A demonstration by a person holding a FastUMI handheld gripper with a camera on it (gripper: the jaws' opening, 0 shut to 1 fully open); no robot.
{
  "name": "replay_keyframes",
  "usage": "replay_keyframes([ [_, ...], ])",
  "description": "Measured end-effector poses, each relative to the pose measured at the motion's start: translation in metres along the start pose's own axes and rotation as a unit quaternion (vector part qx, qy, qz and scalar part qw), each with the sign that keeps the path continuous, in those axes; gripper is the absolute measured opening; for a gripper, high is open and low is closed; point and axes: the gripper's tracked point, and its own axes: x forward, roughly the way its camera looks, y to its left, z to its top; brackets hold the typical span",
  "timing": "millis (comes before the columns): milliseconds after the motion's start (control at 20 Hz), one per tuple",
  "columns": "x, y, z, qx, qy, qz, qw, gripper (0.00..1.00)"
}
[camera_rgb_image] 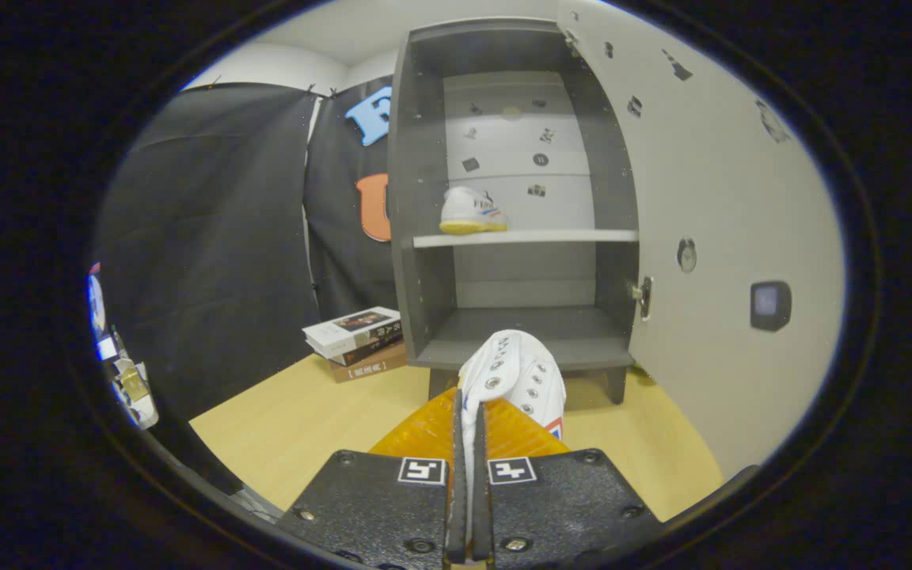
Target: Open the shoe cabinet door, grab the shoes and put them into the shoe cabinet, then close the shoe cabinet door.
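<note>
Two shoes: one clamped in the gripper [468,443], one already on the cabinet's middle shelf [575,236].
Gripper: fingers pressed nearly together, pinching the white upper of the held shoe [515,372] from both sides, thin cloth between them.
Held shoe: white canvas with metal eyelets, toe rising ahead of the fingers, amber sole spread on both sides just behind it; hangs above the table [305,419] in front of the cabinet's foot.
Shelved shoe: second shoe [472,211], white with a yellow sole, sits on the left part of the middle shelf, close to the left wall, shelf space bare to its right.
Cabinet: grey shoe cabinet [416,198] stands straight ahead, front open, upper and lower compartments both visible.
Lower compartment: floor bare, just beyond the held shoe's toe, front lip level with the toe's top.
Door: white door [709,198] swung wide to the right, hinged on the right wall, a hinge at mid height, its inner face running along the right side of the approach.
Left side: stack of books [357,340] lies on the table touching or just beside the cabinet's lower left corner.
Table: pale wood, open stretch left of the fingers, narrower strip between them and the door.
</note>
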Motion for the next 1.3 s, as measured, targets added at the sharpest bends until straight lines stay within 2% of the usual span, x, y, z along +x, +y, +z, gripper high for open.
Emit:
replay_keyframes([
  [300, -0.047, 0.007, 0.098, -0.061, -0.065, 0.011, 0.996, 0.06],
  [500, -0.061, 0.009, 0.149, -0.102, -0.088, -0.003, 0.991, 0.07],
  [650, -0.064, 0.013, 0.191, -0.111, -0.098, -0.002, 0.989, 0.06],
  [1000, -0.021, 0.014, 0.277, -0.085, -0.095, -0.005, 0.992, 0.06],
  [1150, 0.009, 0.009, 0.308, -0.106, -0.1, -0.005, 0.989, 0.06],
  [1300, 0.043, -0.006, 0.325, -0.121, -0.101, -0.029, 0.987, 0.06],
])
